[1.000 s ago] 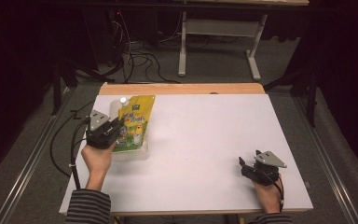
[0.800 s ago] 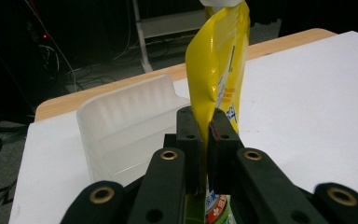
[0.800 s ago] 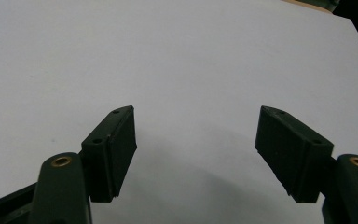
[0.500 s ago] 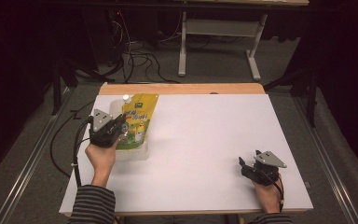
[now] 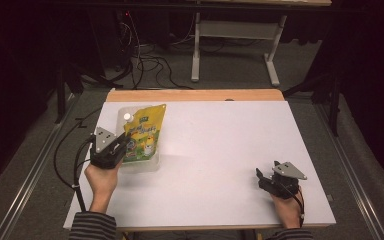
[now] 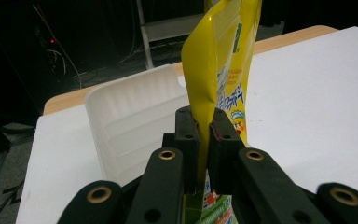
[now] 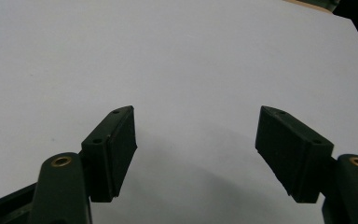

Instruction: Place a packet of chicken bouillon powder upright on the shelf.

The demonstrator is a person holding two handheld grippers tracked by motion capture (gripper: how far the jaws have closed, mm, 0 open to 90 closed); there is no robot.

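Nearest the person, the right gripper [image 5: 264,181] rests low on the white table [image 5: 220,150] at its near right, jaws spread wide over bare tabletop with nothing between them. On the left side, the left gripper [image 6: 204,135] is clenched on the lower edge of a yellow pouch [image 6: 221,70], its two pads pressing the foil flat from both sides. The pouch rises up and away from the jaws, above a clear plastic tray [image 6: 130,116] near the table's far left corner.
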